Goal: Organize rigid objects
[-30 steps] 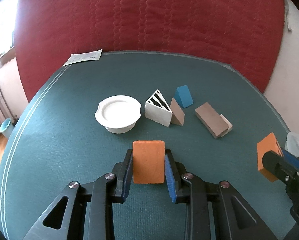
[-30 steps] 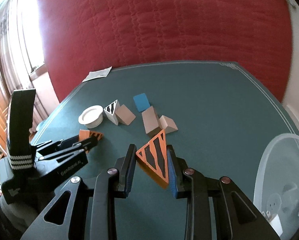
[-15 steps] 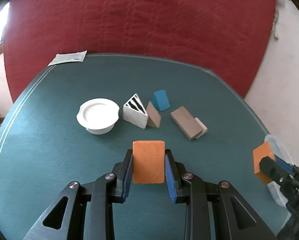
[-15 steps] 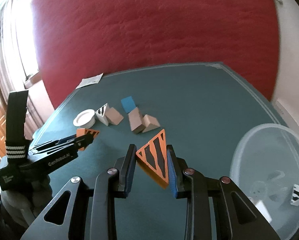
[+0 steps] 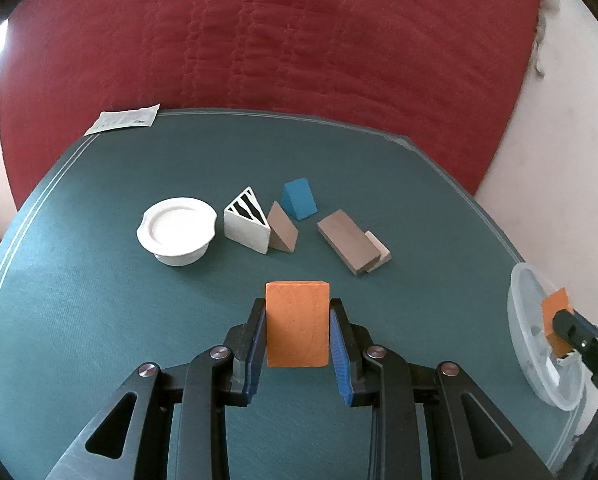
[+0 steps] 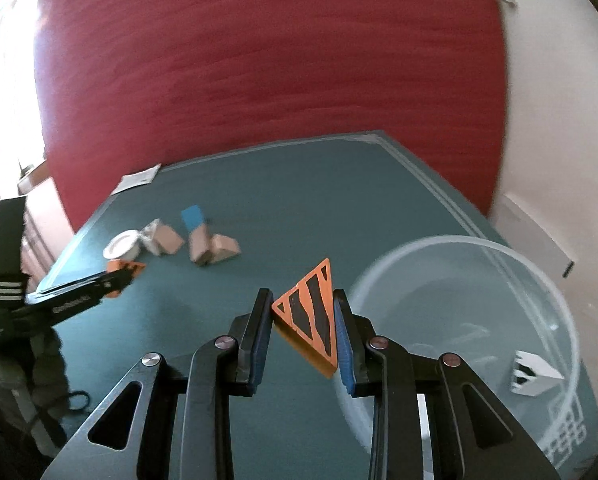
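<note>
Both hands carry loads: the right gripper (image 6: 301, 330) clamps an orange striped wedge (image 6: 311, 316) beside the clear tub (image 6: 555, 296), apparently due for release inside, while the left gripper (image 5: 298, 334) pinches an orange block (image 5: 297, 324).

A table (image 5: 99, 320) covered in dark green cloth with pale border lines. Near the middle, from left to right: a white round dish (image 5: 176, 231), a white wedge with black stripes (image 5: 246, 222) touching a brown wedge (image 5: 282, 228), a blue wedge (image 5: 298, 199) just behind, then two brown blocks (image 5: 353, 240) lying together. A paper slip (image 5: 125, 118) lies at the far left edge. A clear plastic bowl (image 5: 517, 300) sits at the right edge.
</note>
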